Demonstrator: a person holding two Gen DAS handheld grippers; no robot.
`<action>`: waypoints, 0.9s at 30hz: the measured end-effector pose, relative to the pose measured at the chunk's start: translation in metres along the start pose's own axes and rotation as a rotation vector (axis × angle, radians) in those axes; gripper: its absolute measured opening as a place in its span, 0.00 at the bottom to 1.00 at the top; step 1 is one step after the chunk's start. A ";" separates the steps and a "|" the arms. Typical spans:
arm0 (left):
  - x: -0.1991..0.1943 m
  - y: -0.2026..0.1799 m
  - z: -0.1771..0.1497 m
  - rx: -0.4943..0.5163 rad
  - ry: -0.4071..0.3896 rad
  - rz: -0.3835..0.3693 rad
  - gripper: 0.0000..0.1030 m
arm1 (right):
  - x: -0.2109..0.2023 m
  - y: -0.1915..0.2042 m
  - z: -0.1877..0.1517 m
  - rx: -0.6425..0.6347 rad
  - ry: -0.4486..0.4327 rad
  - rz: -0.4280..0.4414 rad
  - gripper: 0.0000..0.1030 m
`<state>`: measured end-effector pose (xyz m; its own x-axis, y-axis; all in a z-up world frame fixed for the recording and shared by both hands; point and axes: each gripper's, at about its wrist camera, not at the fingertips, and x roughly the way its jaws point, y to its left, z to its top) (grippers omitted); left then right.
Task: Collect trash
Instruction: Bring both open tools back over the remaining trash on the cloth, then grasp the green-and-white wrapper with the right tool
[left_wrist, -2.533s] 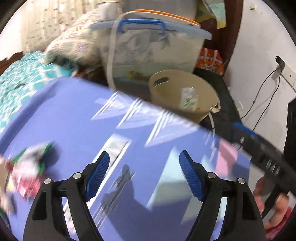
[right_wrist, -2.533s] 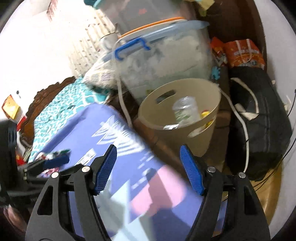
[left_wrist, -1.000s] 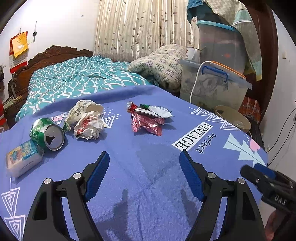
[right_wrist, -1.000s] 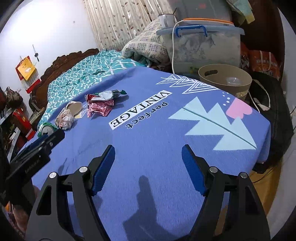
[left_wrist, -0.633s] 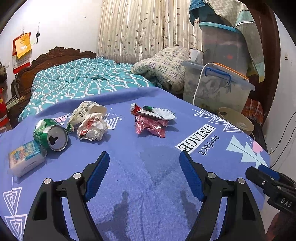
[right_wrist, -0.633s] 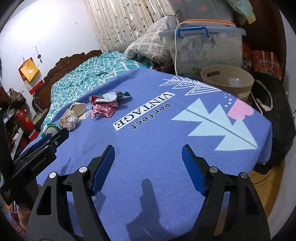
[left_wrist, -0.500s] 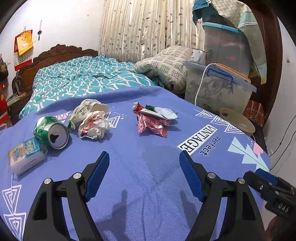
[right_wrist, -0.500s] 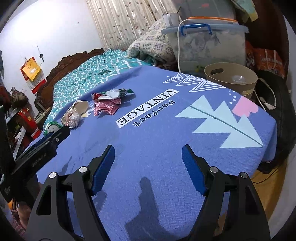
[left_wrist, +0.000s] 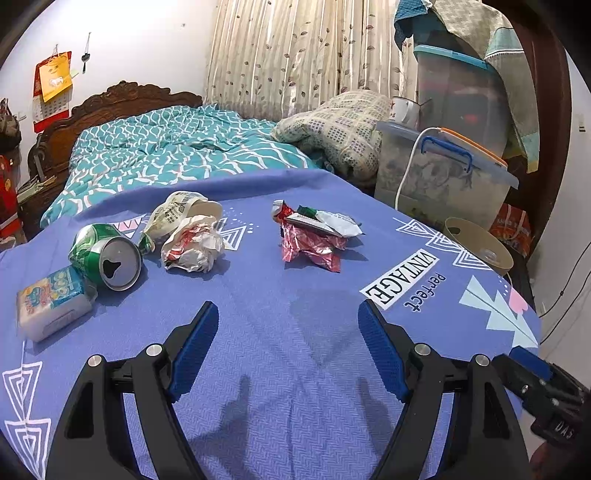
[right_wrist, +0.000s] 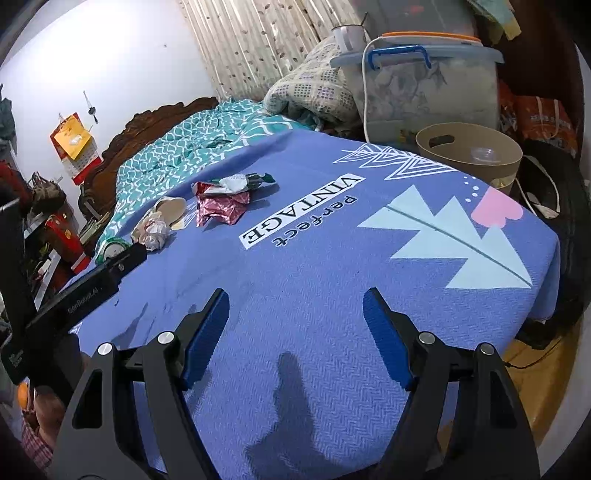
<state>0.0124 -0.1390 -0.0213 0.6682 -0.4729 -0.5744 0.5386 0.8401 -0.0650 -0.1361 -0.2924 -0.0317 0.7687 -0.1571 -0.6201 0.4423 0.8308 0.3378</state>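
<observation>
Left wrist view: left claw (left_wrist: 288, 347) hangs over bare purple cloth on the tabletop (left_wrist: 295, 369), jaws wide apart, nothing between them. Trash lies ahead in two clusters. At 10 o'clock: tissue pack (left_wrist: 51, 302), crushed green can (left_wrist: 105, 256) just beside it, mouth toward the camera, then crumpled paper (left_wrist: 194, 245) touching a squashed cup (left_wrist: 177, 214) behind it. At 12 o'clock, apart from those: pink foil wrapper (left_wrist: 312, 249) with a white-and-green wrapper (left_wrist: 328, 221) lying on its far edge. Bin (left_wrist: 480, 245) stands off the tabletop's far corner at 2 o'clock, rim just below cloth level; likely put there so pieces can be dropped over the edge. Right wrist view: right claw (right_wrist: 295, 332) equally wide, empty, over the cloth near the printed lettering; bin (right_wrist: 469, 155) at 1 o'clock, already holding a clear container. Wrappers (right_wrist: 225, 201) at 11 o'clock. Judgement: both claws are held open and angled down as a ready stance before a pick; the foil wrapper looks the nearest target for either. Light foil may slip or spring when pinched.
</observation>
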 end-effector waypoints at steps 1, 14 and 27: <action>0.000 0.000 0.000 -0.001 -0.001 0.002 0.73 | 0.000 0.000 -0.002 -0.008 0.005 0.002 0.73; 0.004 0.004 0.001 -0.022 0.032 0.073 0.74 | 0.013 0.014 0.043 -0.182 -0.002 0.163 0.73; 0.024 -0.019 0.000 0.096 0.138 0.049 0.72 | 0.162 0.106 0.142 -0.683 0.177 0.169 0.73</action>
<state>0.0181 -0.1668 -0.0337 0.6214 -0.3853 -0.6823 0.5580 0.8289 0.0402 0.1004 -0.3059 0.0043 0.6893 0.0435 -0.7232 -0.1079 0.9932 -0.0430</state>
